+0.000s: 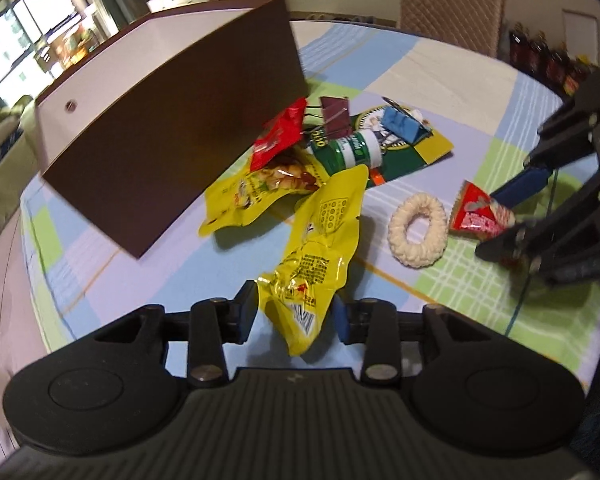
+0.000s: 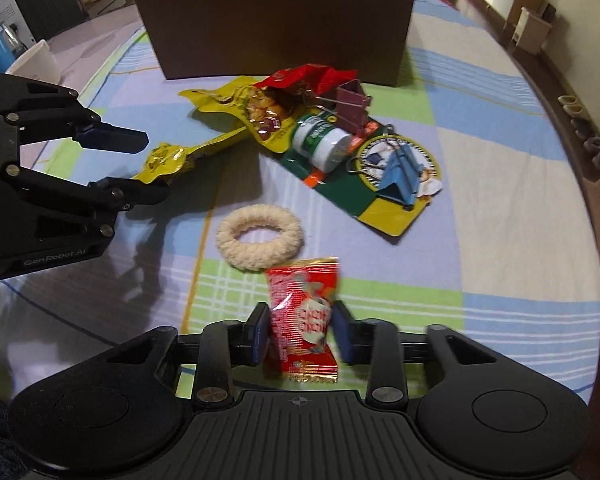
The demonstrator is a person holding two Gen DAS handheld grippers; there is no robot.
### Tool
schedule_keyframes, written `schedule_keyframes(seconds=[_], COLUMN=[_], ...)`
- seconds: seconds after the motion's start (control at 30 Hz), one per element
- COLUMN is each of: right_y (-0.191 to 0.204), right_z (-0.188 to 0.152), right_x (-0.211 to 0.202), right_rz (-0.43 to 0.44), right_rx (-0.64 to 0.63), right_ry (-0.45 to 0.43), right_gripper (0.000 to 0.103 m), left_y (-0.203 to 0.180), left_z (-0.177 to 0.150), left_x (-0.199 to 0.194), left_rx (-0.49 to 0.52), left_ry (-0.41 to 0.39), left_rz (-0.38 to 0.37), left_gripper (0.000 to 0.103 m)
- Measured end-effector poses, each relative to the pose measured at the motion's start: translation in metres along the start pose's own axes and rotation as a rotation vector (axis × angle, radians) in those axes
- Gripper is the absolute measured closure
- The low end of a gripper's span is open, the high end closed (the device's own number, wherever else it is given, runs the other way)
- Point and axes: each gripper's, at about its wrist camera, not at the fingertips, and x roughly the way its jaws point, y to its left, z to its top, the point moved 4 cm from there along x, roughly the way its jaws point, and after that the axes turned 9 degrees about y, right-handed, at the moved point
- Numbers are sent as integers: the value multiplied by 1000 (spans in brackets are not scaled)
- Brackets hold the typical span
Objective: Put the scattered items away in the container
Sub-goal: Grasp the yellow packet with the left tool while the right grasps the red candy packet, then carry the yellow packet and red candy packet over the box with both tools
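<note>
The left gripper (image 1: pixel 294 316) pinches a yellow snack bag (image 1: pixel 320 248) at 6 o'clock; the right gripper (image 2: pixel 302 332) clamps a red packet (image 2: pixel 302 316) just beside a rope ring (image 2: pixel 259 238). The brown box (image 2: pixel 276 20) stands at 12 o'clock on the checked cloth (image 2: pixel 480 240)

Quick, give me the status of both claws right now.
Left claw: closed on the yellow snack packet.
Right claw: closed on the red snack packet.
</note>
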Motion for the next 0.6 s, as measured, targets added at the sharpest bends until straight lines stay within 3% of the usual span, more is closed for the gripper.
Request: schedule_keyframes(seconds=[0.1,0.27,0.6], right_y=[-3,-14,-47], right_z=[-1,-3,1], right_x=[-1,-7,-31], right_rz=[2,37,124], right_rx=[16,78,202], right_ry=[-1,7,-2], right_gripper=[74,75,75], left_y=[0,9,36], left_z=[1,-2,-11], left_x=[6,-4,-49], left_rx=[14,-34,-231], left_ry=[20,9,-26], left_rz=[-9,-67,-153], left_gripper=[78,79,80])
